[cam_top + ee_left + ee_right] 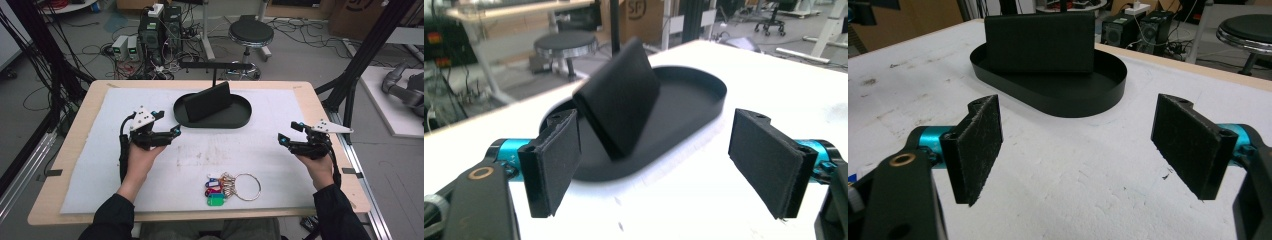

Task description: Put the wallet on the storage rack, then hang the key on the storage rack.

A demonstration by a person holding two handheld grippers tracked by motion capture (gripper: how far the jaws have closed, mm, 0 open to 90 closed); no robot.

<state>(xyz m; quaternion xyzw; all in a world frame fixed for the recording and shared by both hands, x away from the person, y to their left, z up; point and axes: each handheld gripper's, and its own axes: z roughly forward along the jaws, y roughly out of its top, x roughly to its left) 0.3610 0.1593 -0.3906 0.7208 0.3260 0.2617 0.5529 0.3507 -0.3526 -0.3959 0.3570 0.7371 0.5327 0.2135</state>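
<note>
A: Start at the fingers. How do they stand?

B: On the left gripper [161,131] the fingers [555,160] are spread wide with nothing between them. The right gripper [291,139] matches: its fingers [979,145] are parted too, over bare white cover.

A: Why held open like that?

B: My guess is readiness. Open fingers can close on something without a further move. Neither gripper touches anything, and both hang above the tabletop [310,102].

A: What are they aimed at?

B: In the left gripper view the black tray [704,102] sits straight ahead at twelve o'clock, with the black wallet [621,97] leaning upright in it. The right gripper view has the same tray at about eleven o'clock, the wallet's broad face toward it.

A: Where is that on the tabletop?

B: Seen from above, the tray is at twelve o'clock from the centre, toward the far edge. The left gripper is just beside its near-left rim; the right gripper is well apart, at about three o'clock.

A: Why would the wallet stand tilted?

B: Probably so that its top edge is free to be pinched from both sides.

A: Anything nearer the person?

B: A key ring [246,187] with coloured tags [215,190] lies flat at six o'clock, between the forearms and untouched.
</note>
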